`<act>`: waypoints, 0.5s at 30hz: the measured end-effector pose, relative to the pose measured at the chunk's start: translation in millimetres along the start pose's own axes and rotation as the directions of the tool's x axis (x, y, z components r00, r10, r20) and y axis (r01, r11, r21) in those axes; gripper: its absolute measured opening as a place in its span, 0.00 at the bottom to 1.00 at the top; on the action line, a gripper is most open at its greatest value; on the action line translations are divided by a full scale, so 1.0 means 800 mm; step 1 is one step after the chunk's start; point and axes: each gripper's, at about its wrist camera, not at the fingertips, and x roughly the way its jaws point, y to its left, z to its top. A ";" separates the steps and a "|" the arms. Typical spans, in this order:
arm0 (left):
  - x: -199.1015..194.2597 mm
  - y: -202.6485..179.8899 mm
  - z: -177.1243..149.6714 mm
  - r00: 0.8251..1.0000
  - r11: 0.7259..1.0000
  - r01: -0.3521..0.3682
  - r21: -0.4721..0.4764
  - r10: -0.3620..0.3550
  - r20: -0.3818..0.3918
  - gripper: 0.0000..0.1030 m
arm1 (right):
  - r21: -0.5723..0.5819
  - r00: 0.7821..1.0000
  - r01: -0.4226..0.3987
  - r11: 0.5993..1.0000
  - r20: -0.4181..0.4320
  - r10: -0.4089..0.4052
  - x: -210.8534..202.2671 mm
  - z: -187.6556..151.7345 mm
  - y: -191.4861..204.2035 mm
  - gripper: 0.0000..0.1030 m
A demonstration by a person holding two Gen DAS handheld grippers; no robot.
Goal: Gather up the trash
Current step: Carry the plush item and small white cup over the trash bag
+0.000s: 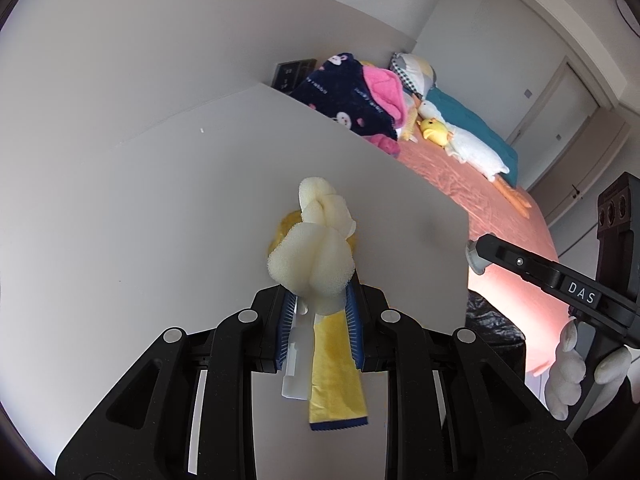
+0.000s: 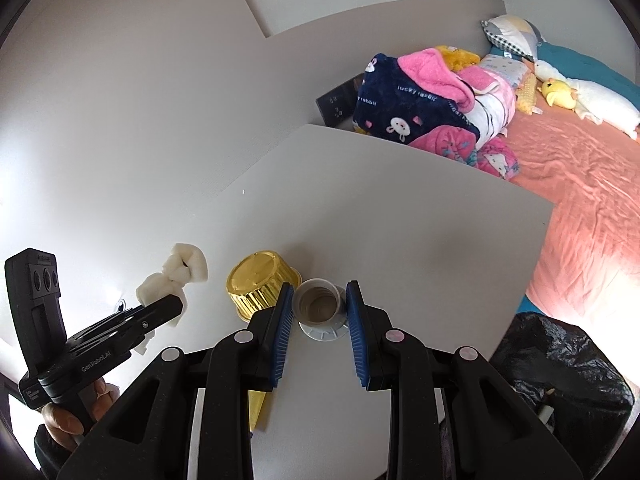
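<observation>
I'm working in a bedroom: a plain grey table (image 2: 400, 216) beside a bed (image 2: 580, 184) with a salmon cover, blankets and plush toys. My left gripper (image 1: 318, 300) is clamped on a cream foam piece (image 1: 316, 248), raised over the table for carrying. My right gripper (image 2: 318, 300) pinches a small clear cup (image 2: 318, 304); a gold foil cup (image 2: 260, 284) lies just beside it. The black trash bag (image 2: 560, 368) waits off the table's right edge, presumably their destination.

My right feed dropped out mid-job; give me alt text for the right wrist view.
The right gripper clamps a small clear plastic cup above the white table, beside an upturned gold foil baking cup. At left, the left gripper holds crumpled white foam; a black trash bag sits lower right.
</observation>
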 end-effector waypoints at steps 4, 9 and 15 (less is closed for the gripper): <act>-0.002 -0.019 0.000 1.000 1.000 0.020 0.025 -0.020 0.001 0.22 | 0.006 1.000 0.003 1.000 0.021 -0.003 -0.022 -0.007 -0.004 0.28; -0.001 -0.046 0.000 0.999 0.997 0.049 0.062 -0.049 -0.001 0.22 | 0.014 0.999 0.009 1.000 0.041 -0.009 -0.046 -0.017 -0.011 0.28; 0.003 -0.075 0.001 0.997 0.992 0.081 0.098 -0.081 -0.005 0.22 | 0.029 0.998 0.016 0.999 0.061 -0.018 -0.072 -0.028 -0.024 0.28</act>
